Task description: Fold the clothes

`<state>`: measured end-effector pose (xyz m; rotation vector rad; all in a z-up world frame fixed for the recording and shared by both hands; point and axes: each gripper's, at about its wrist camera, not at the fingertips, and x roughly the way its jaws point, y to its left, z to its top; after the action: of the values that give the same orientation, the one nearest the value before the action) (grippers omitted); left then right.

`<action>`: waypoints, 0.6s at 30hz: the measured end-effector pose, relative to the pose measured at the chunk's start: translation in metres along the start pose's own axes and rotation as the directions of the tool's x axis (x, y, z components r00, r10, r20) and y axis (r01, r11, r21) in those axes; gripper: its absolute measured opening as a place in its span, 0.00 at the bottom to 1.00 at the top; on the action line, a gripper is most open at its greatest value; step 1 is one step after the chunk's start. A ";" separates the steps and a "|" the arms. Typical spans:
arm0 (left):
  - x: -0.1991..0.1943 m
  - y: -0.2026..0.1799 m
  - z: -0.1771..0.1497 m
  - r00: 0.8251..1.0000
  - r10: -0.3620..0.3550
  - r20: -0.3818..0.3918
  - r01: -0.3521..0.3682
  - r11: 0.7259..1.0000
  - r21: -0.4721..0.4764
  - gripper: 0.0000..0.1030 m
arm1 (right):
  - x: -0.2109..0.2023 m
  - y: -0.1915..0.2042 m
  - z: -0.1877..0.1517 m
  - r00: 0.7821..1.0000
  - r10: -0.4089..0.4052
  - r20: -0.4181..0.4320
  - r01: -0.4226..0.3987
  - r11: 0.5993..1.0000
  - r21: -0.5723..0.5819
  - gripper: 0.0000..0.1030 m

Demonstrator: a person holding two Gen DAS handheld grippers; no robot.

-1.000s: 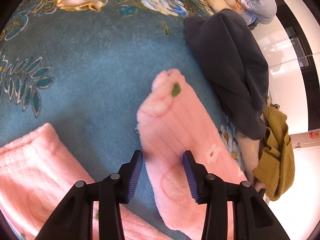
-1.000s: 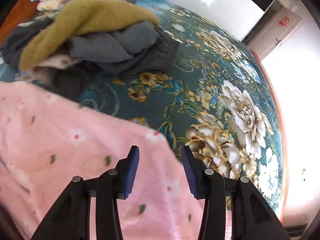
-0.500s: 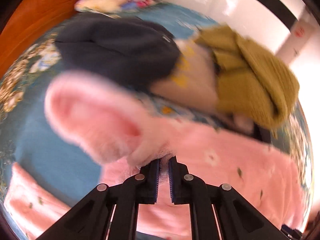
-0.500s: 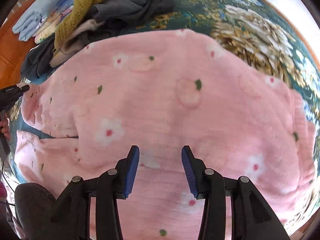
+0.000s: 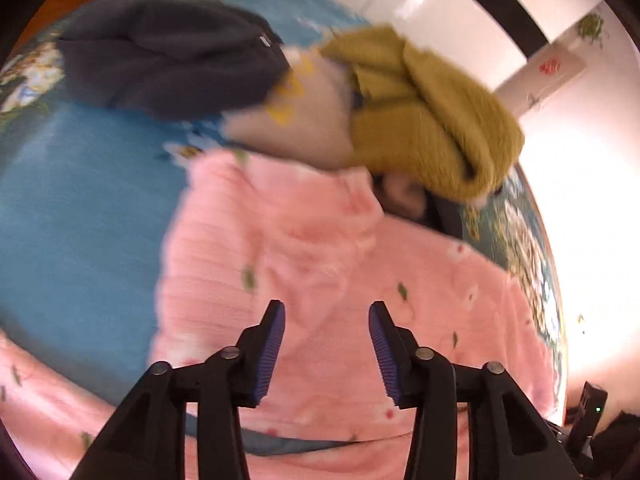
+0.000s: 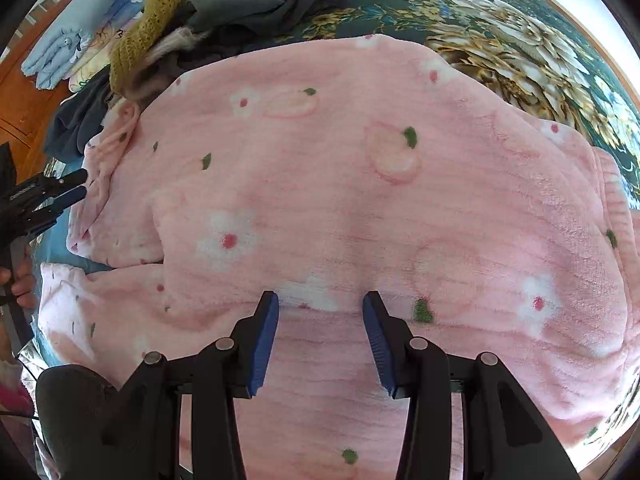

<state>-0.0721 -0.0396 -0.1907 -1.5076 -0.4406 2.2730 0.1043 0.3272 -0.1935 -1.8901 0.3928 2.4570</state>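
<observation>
Left wrist view: left tool (image 5: 326, 322) just opened, jaws parted and empty above folded sleeve of pink fleece flower-print garment (image 5: 320, 280) on blue floral bed (image 5: 72, 216). Right tool (image 6: 320, 312) open, empty, nearer garment's middle.

Bedroom, floral bedspread (image 6: 500, 32), clothes pile (image 6: 224, 12)

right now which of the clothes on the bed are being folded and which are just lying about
In the job:
- pink fleece garment
- left gripper, jaws just opened, nothing between them
- right gripper, open over the garment

Lying about:
- mustard knit
- dark grey garment
- folded light blue bedding
</observation>
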 end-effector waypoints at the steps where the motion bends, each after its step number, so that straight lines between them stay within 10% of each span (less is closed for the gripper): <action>1: -0.007 0.008 -0.001 0.999 0.014 0.028 -0.014 1.000 -0.012 0.52 | 0.001 0.000 0.000 1.000 0.001 0.001 -0.001 1.000 -0.001 0.44; 15: 0.059 0.019 -0.010 0.995 -0.023 -0.095 0.021 1.000 -0.021 0.49 | 0.005 -0.001 -0.004 1.000 -0.005 -0.031 0.005 1.000 0.015 0.44; 18: 0.050 0.023 -0.011 0.991 -0.106 -0.077 0.101 0.993 -0.069 0.27 | 0.006 -0.002 -0.007 0.999 -0.014 -0.040 0.015 1.000 0.019 0.44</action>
<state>-0.0830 -0.0354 -0.2457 -1.5636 -0.5610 2.1297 0.1095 0.3269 -0.2014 -1.9305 0.4011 2.4007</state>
